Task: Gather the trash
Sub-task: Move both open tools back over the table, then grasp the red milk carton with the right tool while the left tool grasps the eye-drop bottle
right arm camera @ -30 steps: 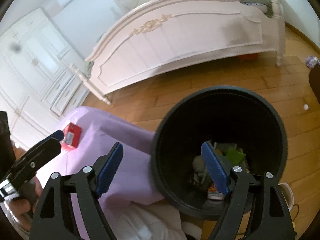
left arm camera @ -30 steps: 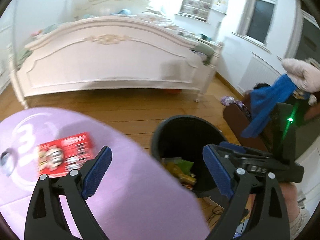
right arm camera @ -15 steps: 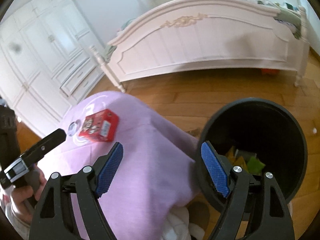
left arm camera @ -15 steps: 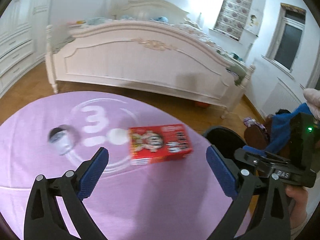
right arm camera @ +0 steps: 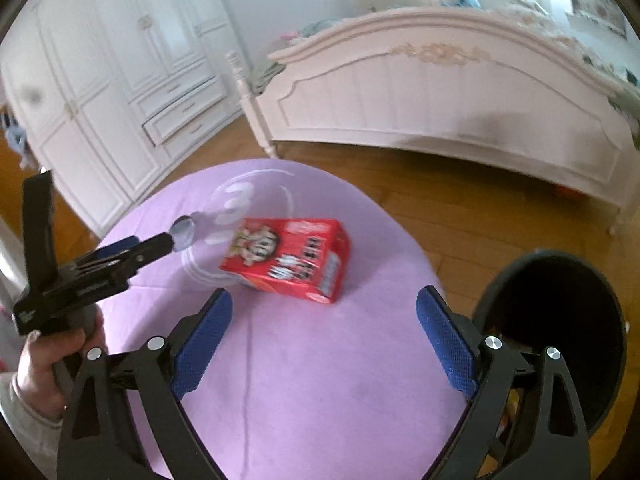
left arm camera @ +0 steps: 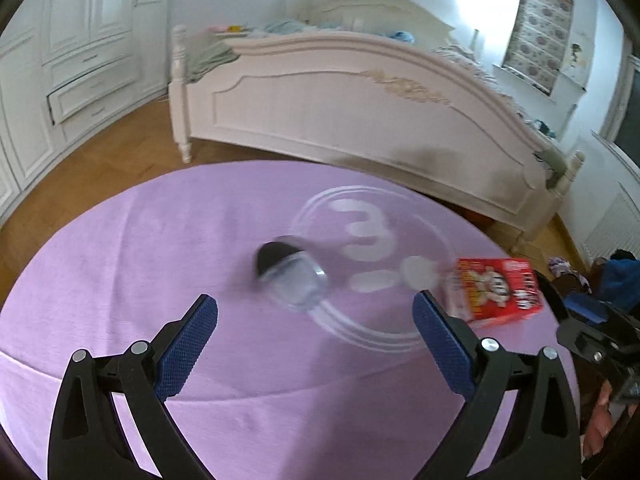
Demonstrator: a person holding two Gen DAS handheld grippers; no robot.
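A red printed carton (right arm camera: 289,258) lies on the round table under a purple cloth (right arm camera: 304,380), ahead of my right gripper (right arm camera: 324,312), whose jaws are opening with nothing between them. A small clear cup with a dark lid (left arm camera: 289,276) lies on its side near the white "3" mark, just beyond my open left gripper (left arm camera: 315,320). The same carton (left arm camera: 498,291) shows at the right of the left wrist view. In the right wrist view the left gripper (right arm camera: 100,264) points at the cup (right arm camera: 183,233). A black trash bin (right arm camera: 560,336) stands on the floor to the table's right.
A white bed footboard (left arm camera: 360,112) stands beyond the table. White wardrobe doors and drawers (right arm camera: 120,92) line the left wall. Wooden floor (right arm camera: 460,208) surrounds the table. A person's hand (right arm camera: 52,364) holds the left gripper's handle.
Both views swung left, from the bin to the tabletop. The cup now sits ahead of the left gripper, the carton ahead of the right. The right jaws have widened.
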